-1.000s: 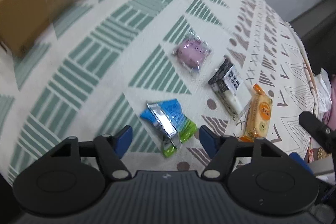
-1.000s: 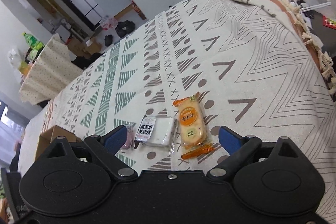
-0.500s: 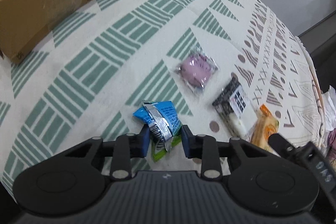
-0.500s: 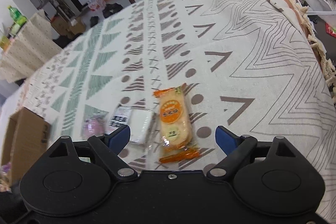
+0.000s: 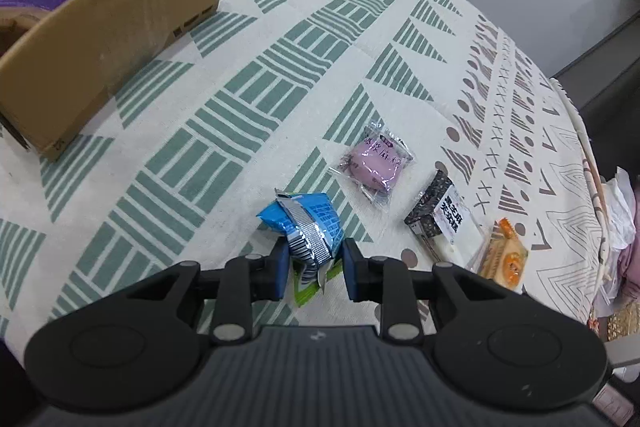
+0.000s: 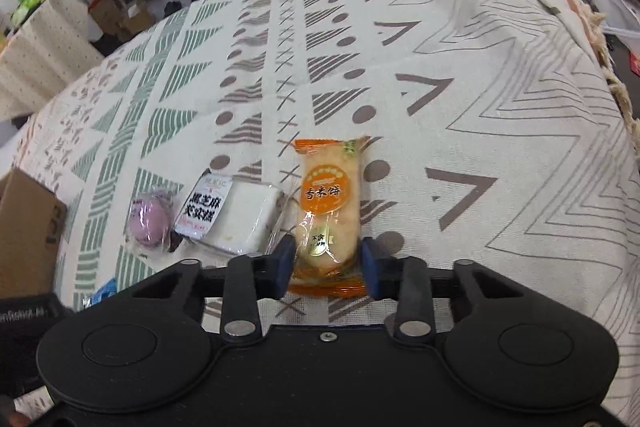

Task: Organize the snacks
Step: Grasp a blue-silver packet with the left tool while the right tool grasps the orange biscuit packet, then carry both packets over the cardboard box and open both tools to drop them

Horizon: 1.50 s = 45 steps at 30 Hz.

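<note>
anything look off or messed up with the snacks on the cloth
Only the crumpled blue foil packet: it is creased, bent around a silver barcode strip, pinched in the left tongs. The orange rice-cracker packet, purple sweet packet and black-and-white cake packet lie flat and intact.

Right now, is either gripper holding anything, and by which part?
Left gripper has just closed on the crumpled blue foil snack packet, pinching its near end. Right gripper has just closed across the near end of the orange rice cracker packet.
</note>
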Each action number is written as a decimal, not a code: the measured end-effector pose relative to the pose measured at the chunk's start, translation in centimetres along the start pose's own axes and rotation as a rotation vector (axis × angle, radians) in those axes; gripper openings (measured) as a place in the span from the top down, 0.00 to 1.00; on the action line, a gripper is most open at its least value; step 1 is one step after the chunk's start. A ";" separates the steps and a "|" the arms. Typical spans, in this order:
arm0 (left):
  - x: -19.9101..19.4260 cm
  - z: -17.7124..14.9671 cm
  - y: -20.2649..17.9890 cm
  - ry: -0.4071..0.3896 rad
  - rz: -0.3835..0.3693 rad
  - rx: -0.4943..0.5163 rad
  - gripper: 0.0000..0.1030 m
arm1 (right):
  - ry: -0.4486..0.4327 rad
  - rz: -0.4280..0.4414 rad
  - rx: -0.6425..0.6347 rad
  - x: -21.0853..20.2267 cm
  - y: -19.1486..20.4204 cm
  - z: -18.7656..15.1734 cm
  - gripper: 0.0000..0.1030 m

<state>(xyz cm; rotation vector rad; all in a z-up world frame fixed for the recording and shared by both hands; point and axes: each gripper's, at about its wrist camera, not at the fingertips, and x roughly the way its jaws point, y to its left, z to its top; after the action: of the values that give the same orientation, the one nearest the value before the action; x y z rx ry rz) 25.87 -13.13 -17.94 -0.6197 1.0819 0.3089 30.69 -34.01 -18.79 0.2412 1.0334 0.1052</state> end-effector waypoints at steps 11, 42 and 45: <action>-5.0 1.4 0.8 -0.091 -0.057 0.055 0.75 | -0.125 0.126 0.080 -4.2 0.1 0.7 0.67; -13.4 6.9 9.5 -0.264 -0.016 0.058 0.75 | -0.258 0.412 0.006 -8.1 9.9 0.0 0.67; -13.7 7.4 10.4 -0.270 -0.030 0.052 0.75 | -0.256 0.420 -0.014 -8.2 11.1 -0.3 0.67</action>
<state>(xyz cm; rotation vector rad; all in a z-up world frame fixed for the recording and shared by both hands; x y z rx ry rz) 19.68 0.46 -6.60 -0.5302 0.8182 0.3278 26.59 -24.87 -9.34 0.4451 0.7154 0.4500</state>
